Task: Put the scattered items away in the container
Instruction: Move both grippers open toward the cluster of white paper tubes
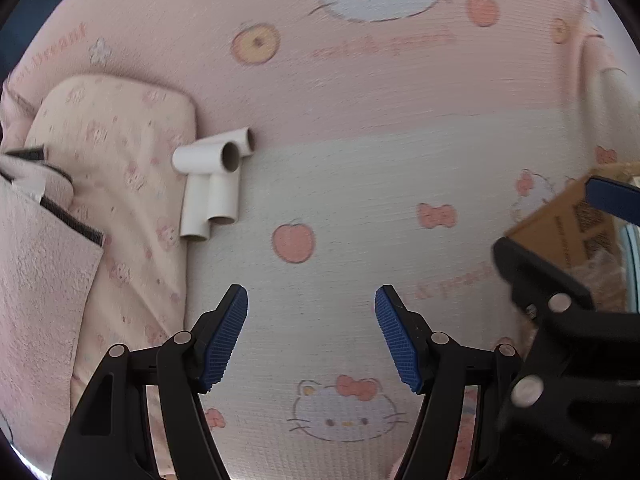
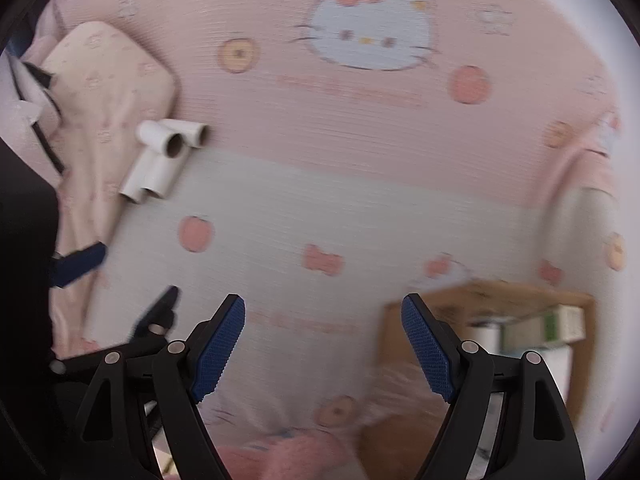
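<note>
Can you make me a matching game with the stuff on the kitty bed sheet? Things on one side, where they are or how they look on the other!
1. paper tubes
2. cardboard box
3. left claw
4. pillow

A. holds packets inside
B. open, nothing in it
C. white, lying beside the pillow
D. cream, at the sheet's left edge

Pairs: 1-C, 2-A, 3-B, 4-D

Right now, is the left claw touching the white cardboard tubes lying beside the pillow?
Apart. The left wrist view shows the open left claw empty, with bare patterned bedsheet separating it from the white cardboard tubes.
</note>
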{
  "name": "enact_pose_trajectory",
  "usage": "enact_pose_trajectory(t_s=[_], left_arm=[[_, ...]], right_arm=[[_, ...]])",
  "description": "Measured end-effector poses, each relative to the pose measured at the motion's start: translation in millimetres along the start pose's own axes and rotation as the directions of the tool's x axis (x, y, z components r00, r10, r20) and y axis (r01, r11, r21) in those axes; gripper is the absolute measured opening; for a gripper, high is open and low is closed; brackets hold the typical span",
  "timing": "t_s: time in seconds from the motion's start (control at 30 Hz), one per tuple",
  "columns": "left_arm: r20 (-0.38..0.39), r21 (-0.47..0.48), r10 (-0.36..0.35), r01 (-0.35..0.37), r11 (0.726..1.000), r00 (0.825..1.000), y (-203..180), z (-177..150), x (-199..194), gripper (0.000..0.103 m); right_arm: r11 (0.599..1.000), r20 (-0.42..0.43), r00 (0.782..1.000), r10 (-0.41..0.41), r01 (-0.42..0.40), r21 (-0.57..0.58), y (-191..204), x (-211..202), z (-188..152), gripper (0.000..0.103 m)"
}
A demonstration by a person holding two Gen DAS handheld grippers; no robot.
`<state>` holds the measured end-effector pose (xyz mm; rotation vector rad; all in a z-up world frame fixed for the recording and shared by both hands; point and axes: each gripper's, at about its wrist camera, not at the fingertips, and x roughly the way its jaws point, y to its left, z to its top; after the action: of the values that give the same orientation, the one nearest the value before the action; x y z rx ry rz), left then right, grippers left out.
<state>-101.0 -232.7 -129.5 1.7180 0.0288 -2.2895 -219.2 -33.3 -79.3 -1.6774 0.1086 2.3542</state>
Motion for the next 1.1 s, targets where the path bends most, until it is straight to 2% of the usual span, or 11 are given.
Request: enact_pose_trajectory(t_s=[0.2,0.33,0.43,0.5,0.6,0.73,0.9,0.97,1.1], left_arm=[[-0.024,-0.037,-0.028,0.027,0.999,0.999,30.5,3.1,26.9,0.07],[0.049,-0.098,-0.077,0.081,0.992,0.996,52.8,1.4,48.5,0.07],[0.09,-0.12,-0.075,0.086,0.989,0.993,66.4,-5.5,65.2,0.07],[0.12,-0.118,-0.052,0.067,0.991,0.991,74.0,-9.8,72.8,0.07],[0.138,-0.111,-0.032,0.047,0.993,0.99,84.0,-15.8,85.2,0.07],[0.161,-0.164,-0.099,0.125,0.979,0.982,106.2,-21.6,101.5,0.07],[0.16,-0.253,-0.133,0.171,0.952,0.978,127.9,-20.1,122.7,0.07],[0.17,-0.273,-0.14,0.183,0.944,0.975,133.8,-16.0,129.4,0.07],[0.223,-0.307,-0.185,0.249,0.919,0.957,142.7,-7.1,138.5,0.07]], right_arm=[[0.996,-0.021,0.998,0.065,-0.066,-0.062,32.7,28.4,19.6,0.079],[0.991,0.034,0.991,0.13,-0.128,-0.05,49.9,53.6,31.2,0.079],[0.972,0.013,0.972,0.233,-0.233,-0.032,63.1,77.4,34.8,0.079],[0.973,0.022,0.974,0.227,-0.226,-0.052,72.9,84.9,34.9,0.079],[0.967,0.055,0.975,0.215,-0.205,-0.151,92.3,85.8,36.8,0.079],[0.945,0.106,0.965,0.239,-0.205,-0.255,120.1,90.0,44.7,0.079],[0.893,0.16,0.949,0.272,-0.187,-0.41,146.4,90.4,53.5,0.079],[0.879,0.169,0.947,0.274,-0.175,-0.444,151.4,94.7,60.2,0.079],[0.872,0.174,0.939,0.297,-0.192,-0.451,151.7,111.6,85.6,0.079]])
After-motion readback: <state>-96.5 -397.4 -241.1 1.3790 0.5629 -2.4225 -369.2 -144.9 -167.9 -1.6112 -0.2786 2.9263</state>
